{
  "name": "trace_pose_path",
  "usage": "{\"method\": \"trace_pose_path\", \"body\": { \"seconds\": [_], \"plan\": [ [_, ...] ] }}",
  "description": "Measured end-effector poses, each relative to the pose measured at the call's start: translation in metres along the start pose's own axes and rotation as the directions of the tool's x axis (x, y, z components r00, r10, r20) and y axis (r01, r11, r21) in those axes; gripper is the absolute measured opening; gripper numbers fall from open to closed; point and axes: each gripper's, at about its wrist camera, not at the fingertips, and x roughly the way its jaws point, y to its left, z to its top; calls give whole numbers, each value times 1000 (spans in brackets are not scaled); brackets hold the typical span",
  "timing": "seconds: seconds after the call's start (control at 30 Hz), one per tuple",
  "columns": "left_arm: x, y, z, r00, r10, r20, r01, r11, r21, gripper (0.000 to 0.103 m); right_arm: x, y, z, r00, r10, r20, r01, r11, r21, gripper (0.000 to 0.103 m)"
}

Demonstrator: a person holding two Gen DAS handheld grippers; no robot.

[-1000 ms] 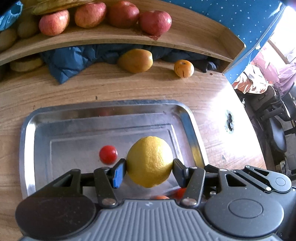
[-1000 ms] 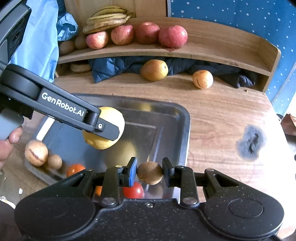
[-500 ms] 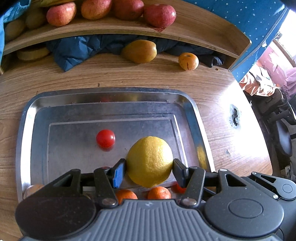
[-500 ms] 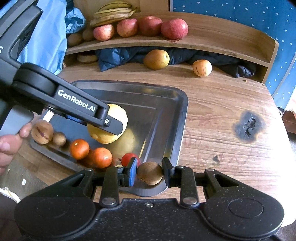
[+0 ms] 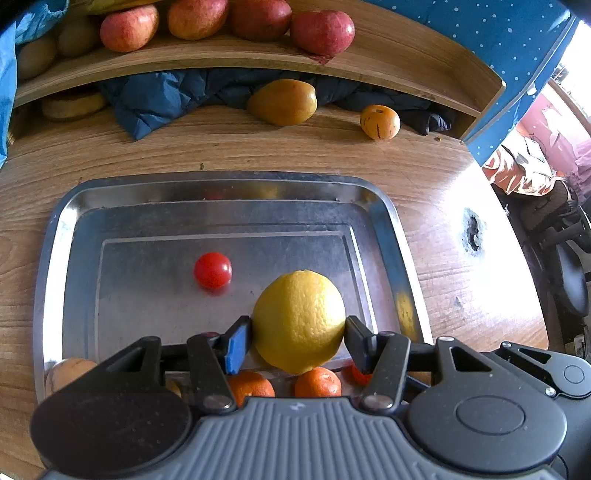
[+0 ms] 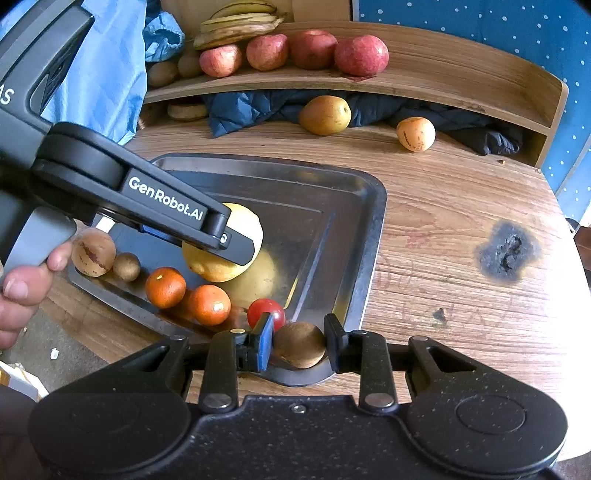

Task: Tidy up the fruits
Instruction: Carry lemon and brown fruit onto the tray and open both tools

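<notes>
Left gripper (image 5: 298, 334) clamps a lemon (image 5: 299, 321) over the tray (image 5: 384, 229) (near edge); right gripper (image 6: 298, 343) grips a brown fruit (image 6: 299, 344) at the tray's corner. Probably a kiwi.

The wooden worktop (image 6: 461, 206) carried a metal tray (image 5: 391, 225), a crumpled blue jacket (image 5: 155, 99), a yellow-green mango (image 5: 282, 101) and a small speckled orange fruit (image 5: 380, 122); a dark burn mark (image 6: 508, 251) scarred it. On the shelf (image 6: 443, 74) above lay red apples (image 6: 360, 55) and bananas (image 6: 236, 24).
</notes>
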Motion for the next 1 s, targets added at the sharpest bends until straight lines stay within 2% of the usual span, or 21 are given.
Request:
{"method": "trace_pose_path", "body": {
  "seconds": [0.33, 0.53, 0.7, 0.83, 1.0],
  "plan": [
    [-10, -3, -6, 1000, 5, 18, -5, 1000, 12, 62, -3, 2, 0, 1000, 11, 2, -11, 1000, -16, 35],
    [-21, 0, -11, 999, 15, 38, -15, 1000, 0, 69, -9, 3, -1, 1000, 17, 11, -17, 999, -27, 43],
    [-33, 4, -19, 998, 37, 60, -37, 999, 1, 86, -13, 3, -2, 999, 28, 23, -27, 999, -39, 53],
    [-45, 10, -27, 996, 63, 68, -64, 998, 20, 92, -17, 4, -3, 999, 37, 28, -36, 998, -48, 62],
    [-58, 24, -41, 992, 110, 65, -111, 994, 19, 99, -22, 6, -4, 998, 44, 37, -41, 997, -63, 79]
  ]
}}
